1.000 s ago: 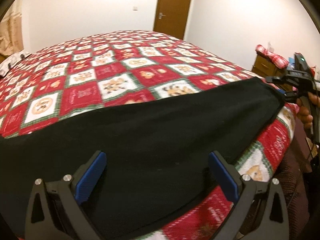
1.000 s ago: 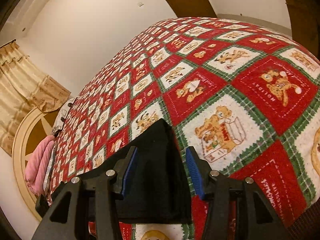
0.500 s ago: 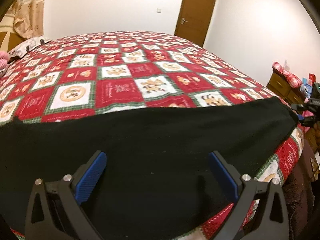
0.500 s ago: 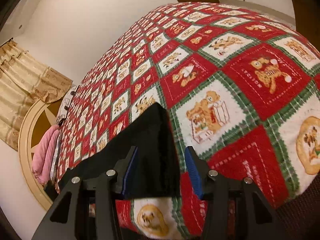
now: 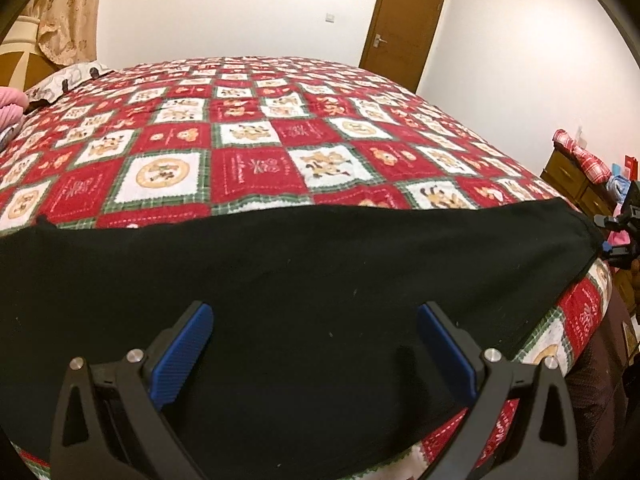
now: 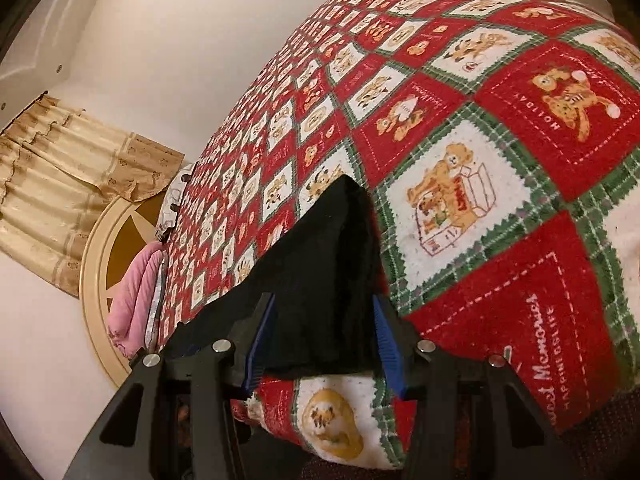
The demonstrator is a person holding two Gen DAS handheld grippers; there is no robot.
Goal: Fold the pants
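Note:
The black pants (image 5: 304, 280) lie flat in a long band along the near edge of the bed. My left gripper (image 5: 314, 350) is open, its blue pads wide apart just above the cloth near its middle. My right gripper (image 6: 324, 336) sits at the far end of the pants (image 6: 320, 264), jaws partly open, with the cloth's end between the blue pads (image 6: 386, 344) but not pinched. The right gripper also shows in the left wrist view (image 5: 618, 236) at the pants' right end.
The bed carries a red, white and green patchwork quilt (image 5: 256, 128). A pink pillow (image 6: 132, 300) and round headboard (image 6: 96, 280) stand at the bed's head. A wooden dresser (image 5: 576, 180) with clutter stands right of the bed, a brown door (image 5: 400, 24) behind.
The left gripper has swung left, staying open above the pants. The right gripper's jaws have widened around the pants' end and it has pulled back toward the bed edge.

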